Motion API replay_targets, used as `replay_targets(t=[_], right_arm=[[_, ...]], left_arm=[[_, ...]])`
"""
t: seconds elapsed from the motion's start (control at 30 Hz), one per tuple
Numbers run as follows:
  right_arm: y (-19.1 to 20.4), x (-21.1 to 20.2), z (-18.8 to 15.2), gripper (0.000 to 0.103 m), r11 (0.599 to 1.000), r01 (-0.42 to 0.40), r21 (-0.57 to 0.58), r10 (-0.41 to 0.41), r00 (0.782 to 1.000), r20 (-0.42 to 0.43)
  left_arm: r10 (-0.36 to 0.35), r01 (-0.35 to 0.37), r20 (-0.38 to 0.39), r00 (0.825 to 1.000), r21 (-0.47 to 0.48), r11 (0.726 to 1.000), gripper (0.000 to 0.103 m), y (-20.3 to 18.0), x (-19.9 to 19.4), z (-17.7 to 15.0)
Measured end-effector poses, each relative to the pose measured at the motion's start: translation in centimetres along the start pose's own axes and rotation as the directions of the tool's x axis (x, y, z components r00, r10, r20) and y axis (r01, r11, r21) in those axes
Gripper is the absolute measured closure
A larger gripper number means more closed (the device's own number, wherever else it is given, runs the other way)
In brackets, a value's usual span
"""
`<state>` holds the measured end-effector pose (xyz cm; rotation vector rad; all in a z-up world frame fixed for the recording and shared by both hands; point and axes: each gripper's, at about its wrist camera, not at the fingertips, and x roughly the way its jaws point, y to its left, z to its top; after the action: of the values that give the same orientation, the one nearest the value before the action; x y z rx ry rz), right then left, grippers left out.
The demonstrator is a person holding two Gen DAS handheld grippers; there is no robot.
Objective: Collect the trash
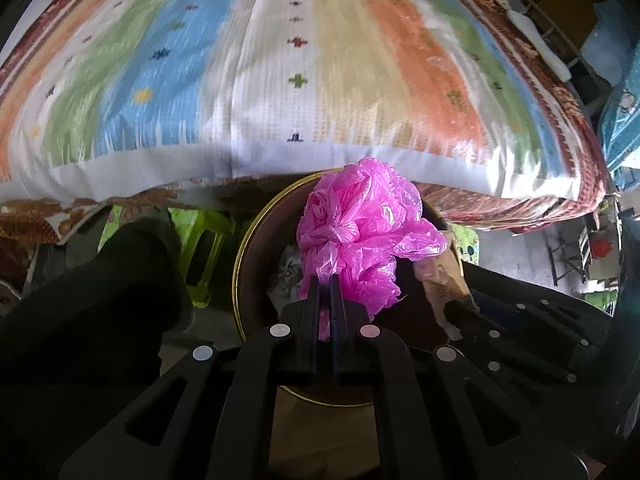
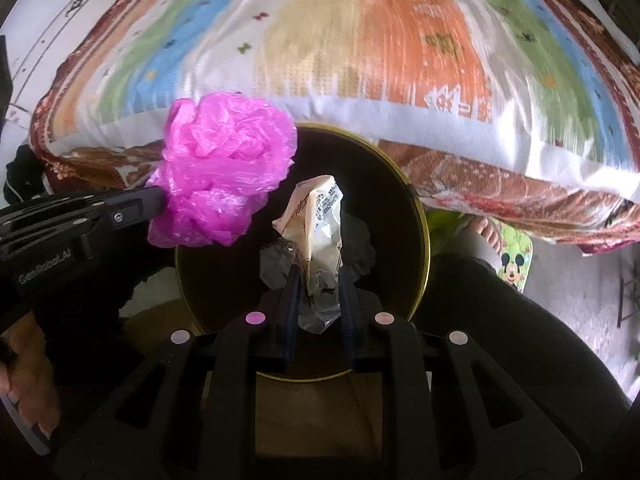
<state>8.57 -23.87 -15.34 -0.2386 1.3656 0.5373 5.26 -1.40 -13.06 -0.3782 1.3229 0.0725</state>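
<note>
The pink plastic bag (image 1: 360, 232) is gripped by the closed left gripper (image 1: 325, 280) over the bin (image 2: 416, 216) — a printed wrapper (image 2: 316, 220) is held between the right gripper (image 2: 320, 276) fingers, also above it.

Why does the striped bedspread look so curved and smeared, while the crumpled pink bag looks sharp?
Left wrist view: the fisheye lens bows the striped bedspread and motion streaks it; the crumpled pink plastic bag, pinched in the left gripper, stays crisp. Right wrist view: same smear on the bedspread, while the cream printed wrapper between the right gripper's fingers over the dark gold-rimmed bin stays sharp.
</note>
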Motion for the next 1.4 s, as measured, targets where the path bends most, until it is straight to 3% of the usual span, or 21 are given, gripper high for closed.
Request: replay_targets(t=[0.23, 0.3, 0.33, 0.37, 0.4, 0.57, 0.83, 1.0, 1.4], right_arm=[[-0.6, 0.9, 0.2, 0.084, 0.999, -0.012, 0.03, 0.013, 0.999, -0.03], [-0.6, 1.2, 0.3, 0.081, 0.999, -0.015, 0.035, 0.016, 0.999, -0.037], [-0.6, 1.4, 0.4, 0.07, 0.999, -0.02, 0.039, 0.022, 0.999, -0.042], [-0.6, 1.5, 0.5, 0.066, 0.999, -0.024, 0.044, 0.026, 0.999, -0.044], [-0.6, 1.6, 0.6, 0.062, 0.998, -0.028, 0.048, 0.03, 0.999, -0.046], [-0.6, 1.6, 0.6, 0.06, 0.998, -0.038, 0.05, 0.04, 0.998, -0.043], [-0.5, 0.1, 0.7, 0.058, 0.997, -0.059, 0.047, 0.058, 0.998, 0.01], [-0.5, -1.4, 0.4, 0.053, 0.996, -0.079, 0.047, 0.076, 0.995, 0.06], [0.1, -5.5, -1.0, 0.047, 0.996, -0.091, -0.013, 0.092, 0.978, 0.188]], left_arm=[[-0.003, 0.002, -0.022, 1.0, -0.041, 0.999, 0.098, 0.4, 1.2, 0.9], [-0.032, 0.03, -0.03, 0.999, -0.08, 0.996, 0.09, 0.9, 1.5, 1.4], [-0.045, 0.042, -0.035, 0.998, -0.1, 0.994, 0.078, 1.1, 1.7, 1.6], [-0.052, 0.047, -0.043, 0.998, -0.108, 0.993, 0.069, 1.2, 1.9, 1.7], [-0.058, 0.053, -0.047, 0.997, -0.112, 0.992, 0.067, 1.2, 2.0, 1.9], [-0.066, 0.061, -0.039, 0.997, -0.12, 0.991, 0.065, 1.1, 1.8, 2.1], [-0.066, 0.066, 0.002, 0.998, -0.083, 0.994, 0.055, 0.9, 0.3, 2.2], [-0.074, 0.075, 0.017, 0.997, -0.093, 0.993, 0.054, 1.3, -0.3, 2.3], [-0.094, 0.095, 0.107, 0.99, -0.003, 0.996, 0.034, 1.1, -3.6, 1.0]])
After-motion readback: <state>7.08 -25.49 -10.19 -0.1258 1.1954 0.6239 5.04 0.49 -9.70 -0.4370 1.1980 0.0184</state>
